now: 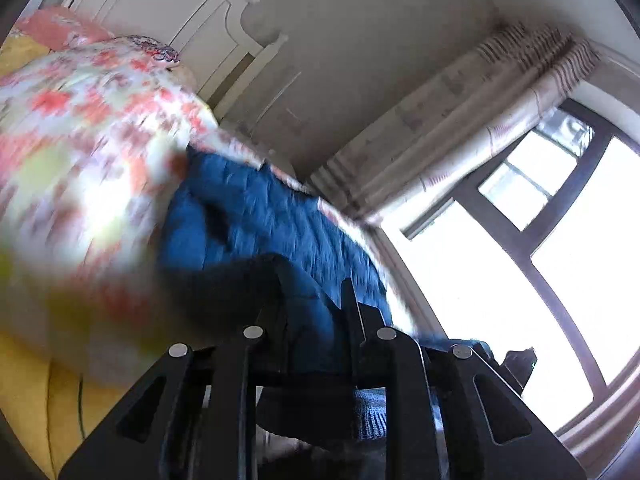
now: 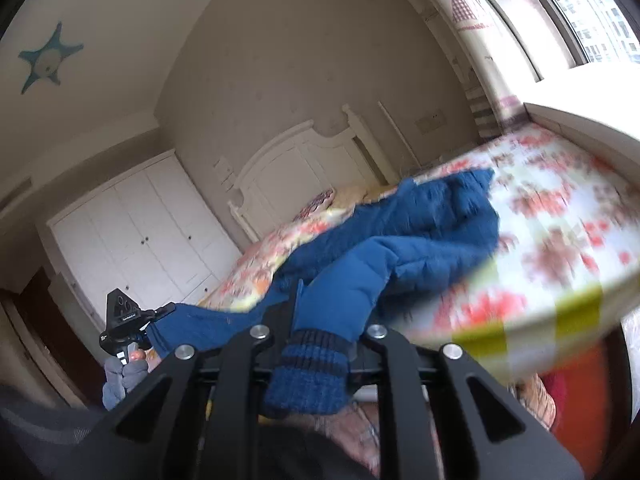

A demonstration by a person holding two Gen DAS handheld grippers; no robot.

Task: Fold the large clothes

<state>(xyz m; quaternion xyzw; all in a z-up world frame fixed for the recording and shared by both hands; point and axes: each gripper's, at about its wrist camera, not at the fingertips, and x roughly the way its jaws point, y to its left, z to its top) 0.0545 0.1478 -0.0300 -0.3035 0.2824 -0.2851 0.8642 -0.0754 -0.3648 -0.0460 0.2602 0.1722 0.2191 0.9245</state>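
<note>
A large blue quilted jacket (image 2: 420,228) lies spread over a bed with a floral cover (image 2: 560,208). My right gripper (image 2: 320,312) is shut on a jacket sleeve just above its knitted blue cuff (image 2: 308,372), which hangs toward the camera. My left gripper (image 1: 308,312) is shut on another part of the blue jacket (image 1: 260,208), with dark fabric bunched between its fingers. The left gripper also shows in the right wrist view (image 2: 124,320), at the jacket's left end. Both views are motion-blurred.
A white headboard (image 2: 296,168) stands at the bed's far end, white wardrobe doors (image 2: 140,232) left of it. A window (image 1: 560,240) with a patterned curtain (image 1: 460,120) is beside the bed. Yellow bedding (image 1: 40,400) shows below the floral cover (image 1: 80,140).
</note>
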